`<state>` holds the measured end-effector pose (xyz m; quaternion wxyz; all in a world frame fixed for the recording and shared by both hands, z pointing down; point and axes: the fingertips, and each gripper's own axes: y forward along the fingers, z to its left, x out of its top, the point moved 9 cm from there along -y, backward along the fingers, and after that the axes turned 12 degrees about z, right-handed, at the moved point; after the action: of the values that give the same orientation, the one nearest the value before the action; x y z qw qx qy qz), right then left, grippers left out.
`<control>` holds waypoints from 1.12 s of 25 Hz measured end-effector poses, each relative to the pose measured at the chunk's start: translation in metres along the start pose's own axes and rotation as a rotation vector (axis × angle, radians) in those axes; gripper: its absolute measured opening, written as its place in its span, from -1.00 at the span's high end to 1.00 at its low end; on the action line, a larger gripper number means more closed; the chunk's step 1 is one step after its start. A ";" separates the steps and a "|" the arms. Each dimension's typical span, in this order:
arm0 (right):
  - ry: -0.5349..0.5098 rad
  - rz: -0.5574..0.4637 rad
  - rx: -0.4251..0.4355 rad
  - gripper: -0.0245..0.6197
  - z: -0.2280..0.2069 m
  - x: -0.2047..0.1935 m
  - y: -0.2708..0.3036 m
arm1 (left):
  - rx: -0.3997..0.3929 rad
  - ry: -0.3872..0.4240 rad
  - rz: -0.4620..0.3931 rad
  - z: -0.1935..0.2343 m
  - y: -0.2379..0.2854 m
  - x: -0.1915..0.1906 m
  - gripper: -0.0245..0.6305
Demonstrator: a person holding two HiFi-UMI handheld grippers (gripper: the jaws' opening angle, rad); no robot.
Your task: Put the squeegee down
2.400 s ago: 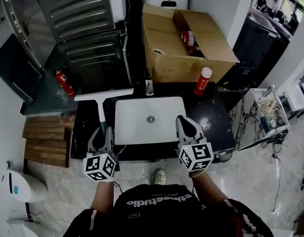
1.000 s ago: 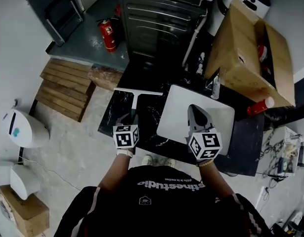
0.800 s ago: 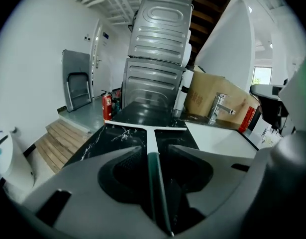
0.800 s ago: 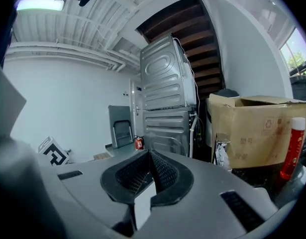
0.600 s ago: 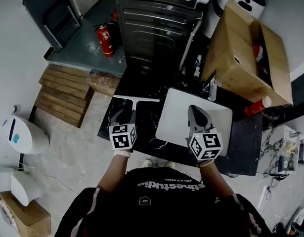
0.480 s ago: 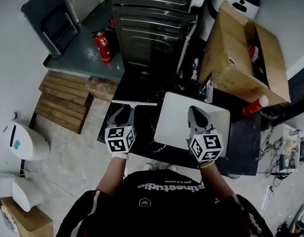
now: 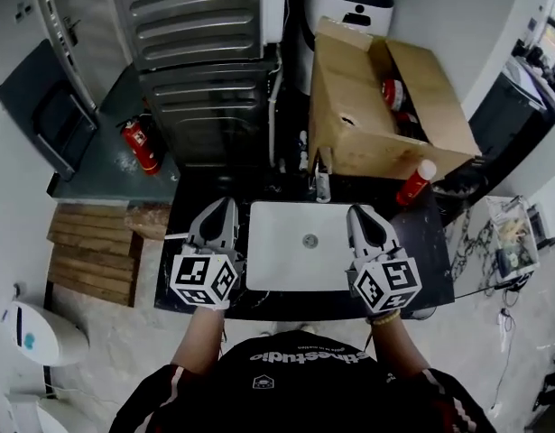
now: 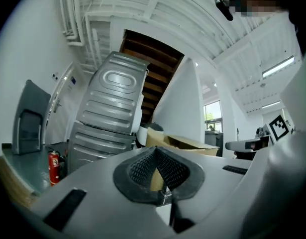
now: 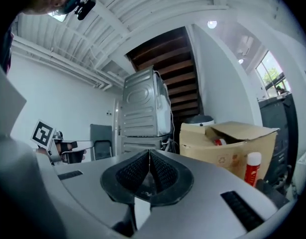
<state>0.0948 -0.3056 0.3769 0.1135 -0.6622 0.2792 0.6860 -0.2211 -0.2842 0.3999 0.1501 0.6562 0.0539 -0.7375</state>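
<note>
The squeegee (image 7: 176, 236) lies on the black counter (image 7: 412, 242). Only the left end of its white blade shows; the rest is hidden under my left gripper. My left gripper (image 7: 226, 203) hangs above it, raised and pointing level, and holds nothing. In the left gripper view its jaws (image 8: 155, 151) are shut, pad against pad. My right gripper (image 7: 356, 211) is over the right part of the white sink (image 7: 286, 264). It is also shut and empty, with the pads meeting in the right gripper view (image 9: 149, 154).
An open cardboard box (image 7: 376, 106) stands behind the counter, with a red bottle (image 7: 414, 184) and a small bottle (image 7: 323, 188) in front of it. A grey ribbed machine (image 7: 205, 61), a fire extinguisher (image 7: 140, 147) and a wooden pallet (image 7: 92, 251) are at the left.
The left gripper let go of the squeegee handle, rose off the counter and shut empty. The right gripper rose too. The squeegee stays lying on the counter.
</note>
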 end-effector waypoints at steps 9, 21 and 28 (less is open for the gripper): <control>-0.002 0.022 -0.093 0.80 -0.036 -0.008 -0.045 | -0.125 0.087 -0.019 -0.065 0.042 0.017 0.88; 0.007 0.006 -0.070 0.80 -0.038 -0.007 -0.046 | -0.091 0.065 -0.017 -0.060 0.031 0.018 0.88; 0.004 -0.010 -0.062 0.81 -0.038 -0.002 -0.045 | -0.075 0.062 -0.025 -0.058 0.028 0.020 0.88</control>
<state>0.1510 -0.2892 0.3697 0.0956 -0.6682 0.2549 0.6924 -0.1600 -0.2977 0.3759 0.1637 0.6718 0.0942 -0.7162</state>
